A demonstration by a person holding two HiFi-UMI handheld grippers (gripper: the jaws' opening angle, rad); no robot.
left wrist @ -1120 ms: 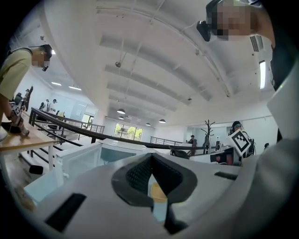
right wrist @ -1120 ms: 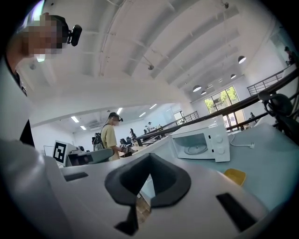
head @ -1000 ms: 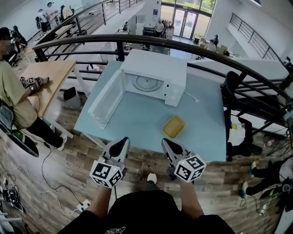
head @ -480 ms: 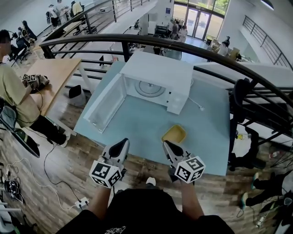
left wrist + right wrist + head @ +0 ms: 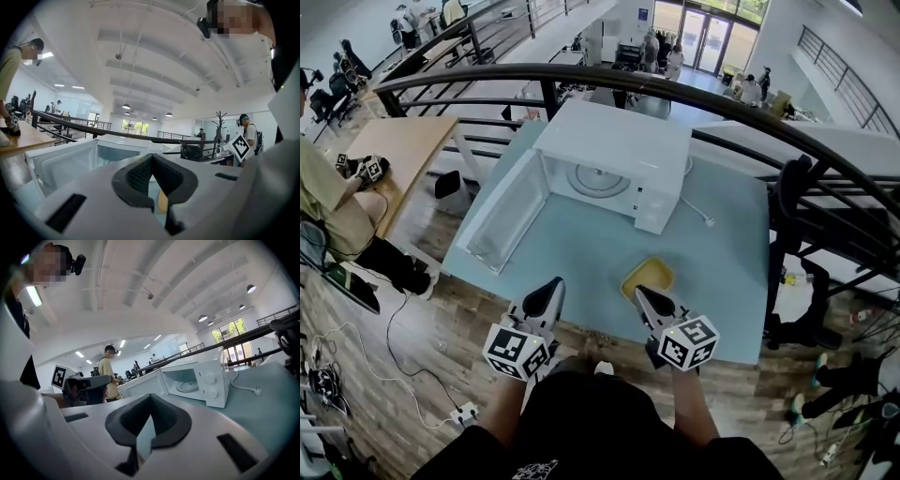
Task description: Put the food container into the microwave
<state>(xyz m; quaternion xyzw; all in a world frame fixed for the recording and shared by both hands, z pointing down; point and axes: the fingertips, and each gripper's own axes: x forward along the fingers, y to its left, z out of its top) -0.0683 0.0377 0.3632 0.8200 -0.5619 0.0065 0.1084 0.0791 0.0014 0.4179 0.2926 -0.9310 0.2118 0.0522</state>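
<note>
**Yellow container waits at the counter's near edge, both claws empty**

The shallow yellow rectangular food container [image 5: 648, 277] lies flat on the pale blue-green counter [image 5: 581, 246], in front of the white microwave oven [image 5: 614, 150] and a little to its right, well apart from it. The microwave's door [image 5: 508, 217] is swung fully open to the left, and the glass turntable [image 5: 595, 180] inside is bare.

The left claw [image 5: 551, 287] hovers over the counter's near edge with its tips together and nothing between them. The right claw [image 5: 643, 294] is likewise closed and empty. Its tip sits just at the container's near rim, but whether it touches is not clear.

The container looks like a light, thin-walled plastic tray, stiff enough to lift yet likely smooth and a little slippery. It appears empty, though the interior is too small to check. The raised rim is the natural hold: one pad inside the wall and one outside, on the near side. A one-sided pinch may let it droop, so the second claw on the opposite rim would keep it level through the doorway.
</note>
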